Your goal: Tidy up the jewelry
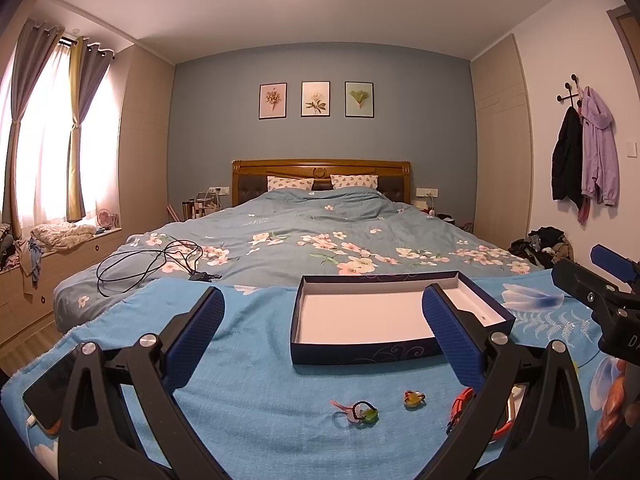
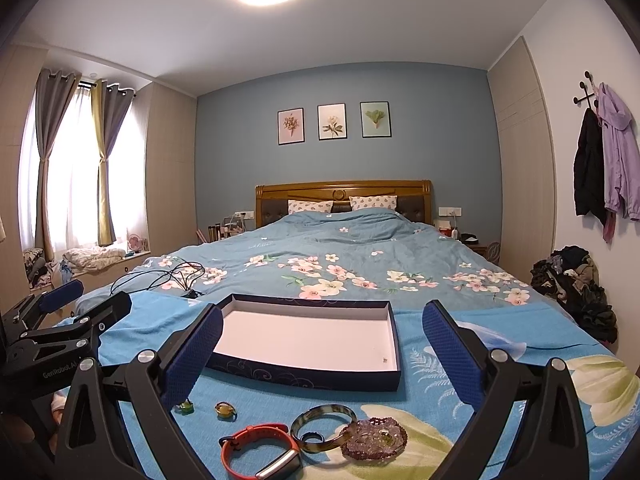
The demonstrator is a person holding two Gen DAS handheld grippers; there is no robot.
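From the left wrist, the left tool is seen spread wide, its blue pads apart and nothing held between them. A box, dark blue with a white floor, is seen lying on the blue blanket just ahead, with only a tiny speck on its white floor near the right wall. Nearer the camera, a hair tie with a green charm is spotted on the blanket, and beside it to the right a small ring with a yellow-green stone. An orange band is partly hidden behind the right finger. A phone is seen at the left edge of the blanket, and a black cable is coiled on the floral bed beyond. The right tool is caught at the far right edge, its jaws apart.

From the right wrist, the right tool is likewise shown wide apart and empty. The box is found straight ahead. Close in front, the jewelry is laid out on the blanket: the orange band at the bottom, a mottled bangle just beside it with a small dark ring inside its loop, and a purple bead bracelet touching the bangle on the right. The stone ring and a green charm are seen further left. The left tool is seen at the left edge, its jaws parted.
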